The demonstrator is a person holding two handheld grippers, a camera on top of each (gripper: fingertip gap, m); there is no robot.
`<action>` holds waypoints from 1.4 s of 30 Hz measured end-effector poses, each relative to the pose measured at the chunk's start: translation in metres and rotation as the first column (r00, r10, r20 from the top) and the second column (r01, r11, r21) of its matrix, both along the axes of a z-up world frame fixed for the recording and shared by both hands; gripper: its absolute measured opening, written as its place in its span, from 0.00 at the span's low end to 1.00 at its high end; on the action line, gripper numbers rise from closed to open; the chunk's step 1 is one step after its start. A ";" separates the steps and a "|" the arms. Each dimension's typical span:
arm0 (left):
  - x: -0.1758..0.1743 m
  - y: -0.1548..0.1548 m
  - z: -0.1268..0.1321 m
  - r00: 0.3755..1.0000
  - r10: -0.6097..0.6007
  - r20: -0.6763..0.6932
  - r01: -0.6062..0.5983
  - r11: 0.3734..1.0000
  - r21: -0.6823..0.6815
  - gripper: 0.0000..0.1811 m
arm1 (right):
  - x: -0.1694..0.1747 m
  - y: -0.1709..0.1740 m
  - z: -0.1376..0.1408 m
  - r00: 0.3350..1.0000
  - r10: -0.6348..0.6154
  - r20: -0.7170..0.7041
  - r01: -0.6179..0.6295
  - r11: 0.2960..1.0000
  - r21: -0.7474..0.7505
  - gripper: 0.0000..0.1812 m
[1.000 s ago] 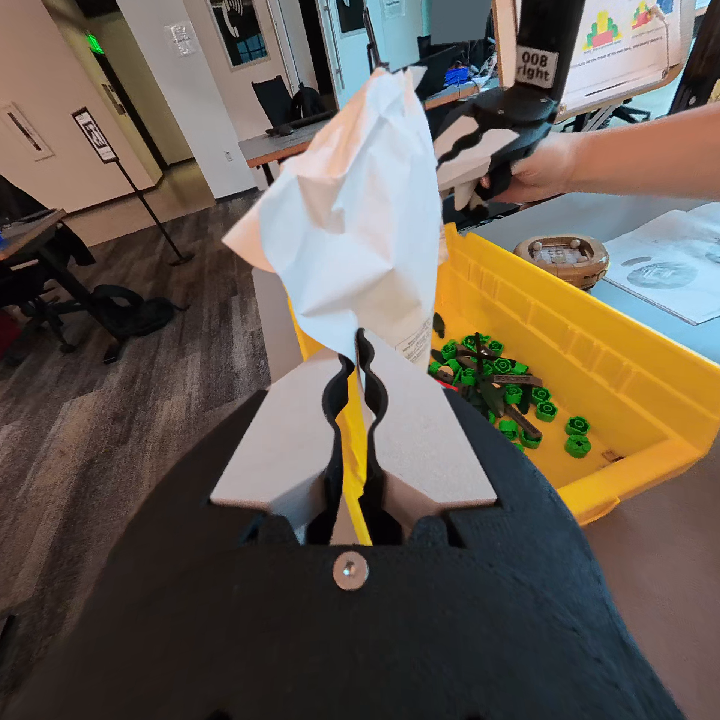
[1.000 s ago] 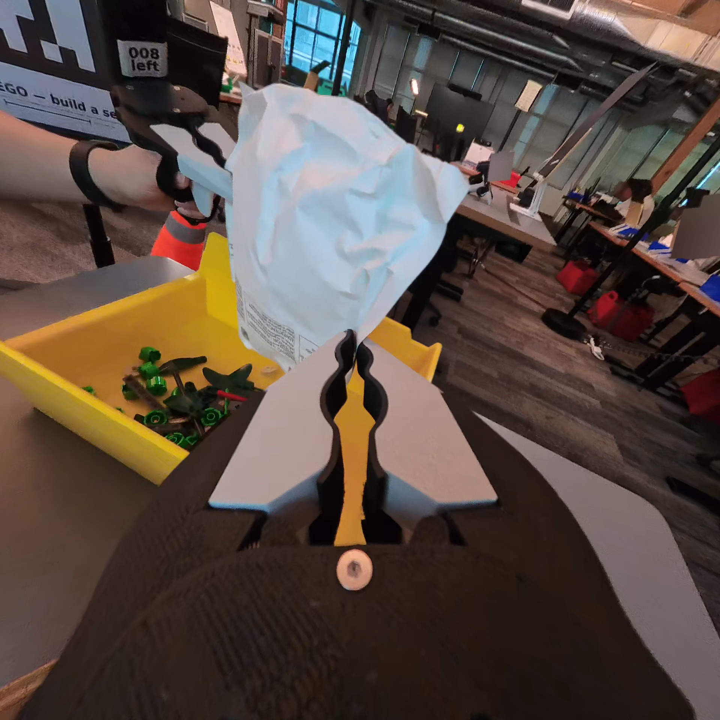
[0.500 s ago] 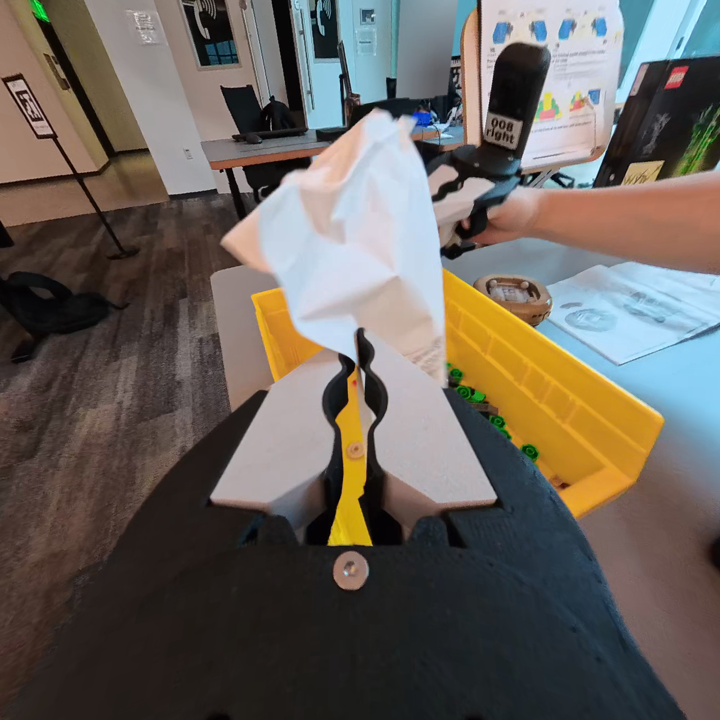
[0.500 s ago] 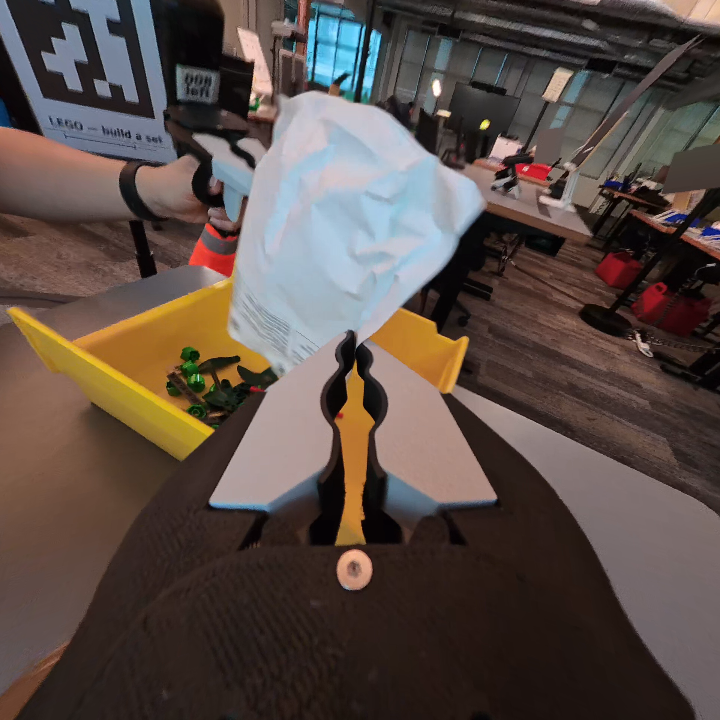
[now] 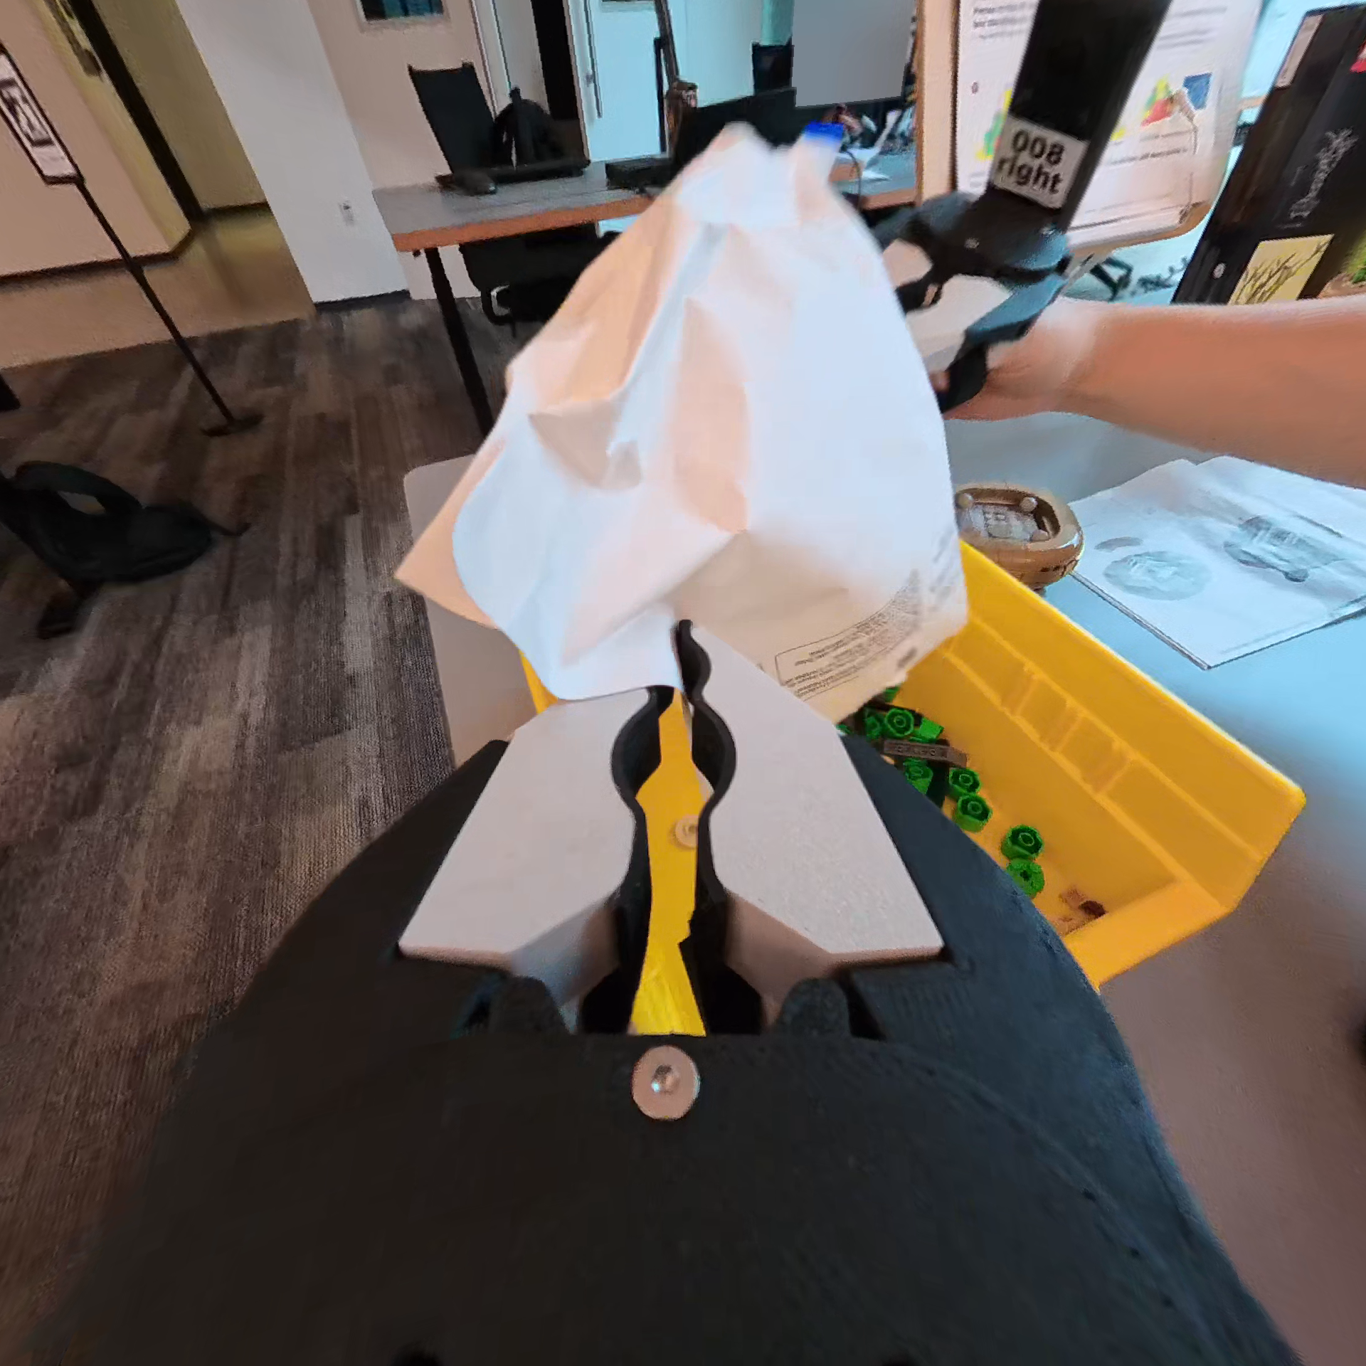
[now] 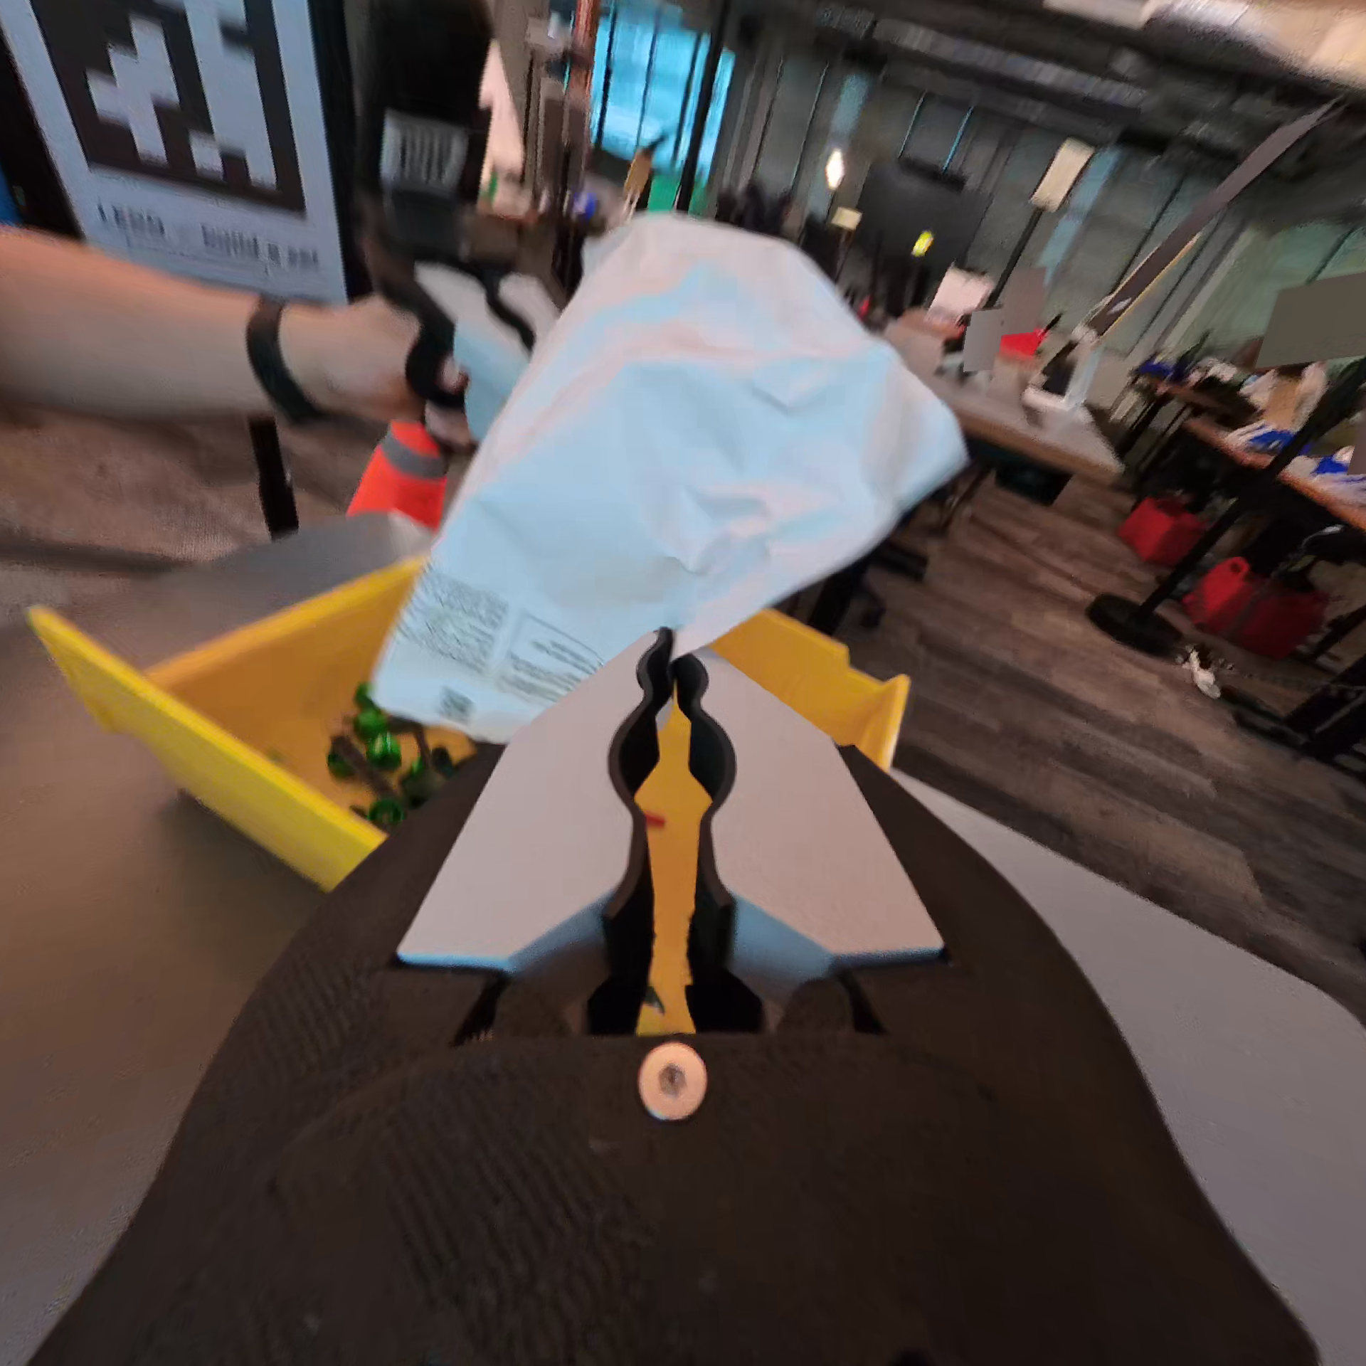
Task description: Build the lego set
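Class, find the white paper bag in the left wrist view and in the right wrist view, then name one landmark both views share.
Left wrist view: white paper bag upper centre, pinched at its lower edge by the left tool.
Right wrist view: bag upper centre, pinched by the right tool.
Shared landmark: the yellow bin beneath it.

Even indoor light fills both views, with no hard shadows. The white paper bag above the left gripper glows warm and nearly washes out, its edges smeared. The right wrist view is blurred throughout, probably from motion: the far windows beyond the right gripper smear. Wide-angle distortion bends lines near the edges.
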State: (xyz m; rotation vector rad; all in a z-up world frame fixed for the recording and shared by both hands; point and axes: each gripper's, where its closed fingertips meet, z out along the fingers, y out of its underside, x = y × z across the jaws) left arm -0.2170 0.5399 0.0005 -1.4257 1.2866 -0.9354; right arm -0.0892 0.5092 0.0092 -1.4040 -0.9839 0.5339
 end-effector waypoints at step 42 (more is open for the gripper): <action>-0.019 -0.007 0.017 0.997 -0.030 0.070 0.031 0.999 -0.021 0.00 | 0.017 -0.027 0.014 0.980 0.084 -0.180 -0.112 0.982 -0.151 0.01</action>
